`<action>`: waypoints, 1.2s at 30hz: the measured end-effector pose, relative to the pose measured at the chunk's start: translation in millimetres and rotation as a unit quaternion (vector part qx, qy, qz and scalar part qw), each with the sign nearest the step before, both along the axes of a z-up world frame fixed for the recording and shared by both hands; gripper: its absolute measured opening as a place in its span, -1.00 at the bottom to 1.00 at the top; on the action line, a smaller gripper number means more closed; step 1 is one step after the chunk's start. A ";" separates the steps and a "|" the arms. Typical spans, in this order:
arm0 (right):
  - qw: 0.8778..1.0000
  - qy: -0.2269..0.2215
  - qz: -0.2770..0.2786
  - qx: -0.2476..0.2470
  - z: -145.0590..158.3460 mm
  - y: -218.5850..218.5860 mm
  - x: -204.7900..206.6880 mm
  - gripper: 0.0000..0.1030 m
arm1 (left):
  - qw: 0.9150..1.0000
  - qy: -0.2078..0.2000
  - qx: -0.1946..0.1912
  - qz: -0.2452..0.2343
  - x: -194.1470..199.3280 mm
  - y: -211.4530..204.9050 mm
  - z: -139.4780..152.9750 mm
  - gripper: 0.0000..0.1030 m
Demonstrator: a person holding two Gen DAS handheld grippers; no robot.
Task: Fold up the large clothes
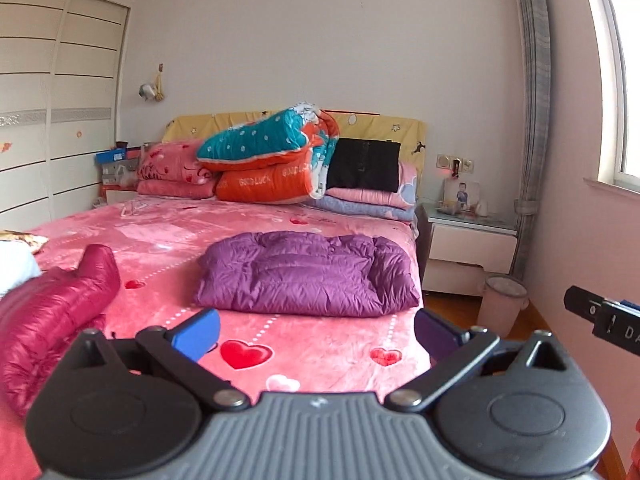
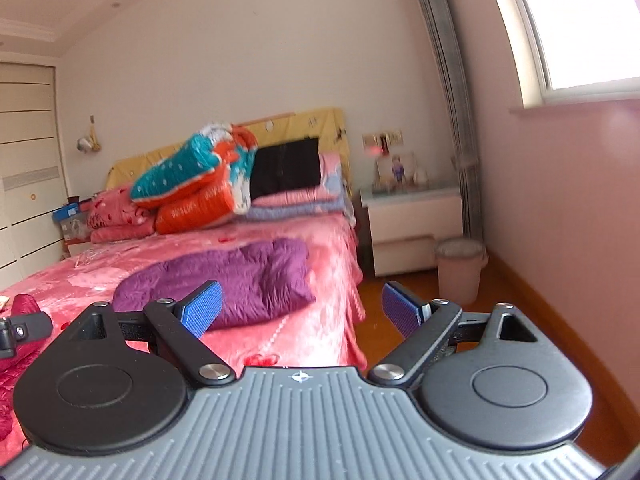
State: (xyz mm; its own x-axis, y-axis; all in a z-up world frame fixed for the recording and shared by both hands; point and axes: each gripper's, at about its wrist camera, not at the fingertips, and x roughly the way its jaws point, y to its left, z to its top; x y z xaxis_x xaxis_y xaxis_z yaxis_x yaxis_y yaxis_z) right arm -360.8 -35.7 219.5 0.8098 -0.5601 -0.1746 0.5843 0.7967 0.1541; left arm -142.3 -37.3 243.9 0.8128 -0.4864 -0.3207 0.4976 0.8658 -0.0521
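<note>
The left gripper (image 1: 316, 334) hangs with its blue-padded fingers spread wide and nothing between them, over the pink plush bedspread printed with red hearts (image 1: 248, 354). Off its left finger lies the crumpled magenta quilted down jacket (image 1: 48, 320), one sleeve lifted. Straight ahead, beyond the fingertips, the purple quilted down jacket (image 1: 308, 272) rests folded into a flat rectangle near the bed's right edge. The right gripper (image 2: 300, 310) is likewise spread and empty, held over the bed's right edge and the wooden floor (image 2: 384, 320); the purple jacket sits ahead of its left finger.

Farther on, at the headboard, a rolled orange and teal quilt (image 1: 272, 160) reads "GOOD LUCK" on its orange side, stacked among pink pillows (image 1: 172, 168) with a black folded cloth (image 1: 364, 164) leaning beside it. Right of both tools stand a pink waste bin (image 2: 458, 272), a white bedside table (image 2: 416, 216) and a grey curtain (image 1: 536, 100).
</note>
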 end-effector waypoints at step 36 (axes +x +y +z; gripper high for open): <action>0.998 0.031 0.040 -0.043 15.4 14.7 -19.6 1.00 | 0.998 0.007 0.040 0.057 -6.5 13.6 -11.8 0.99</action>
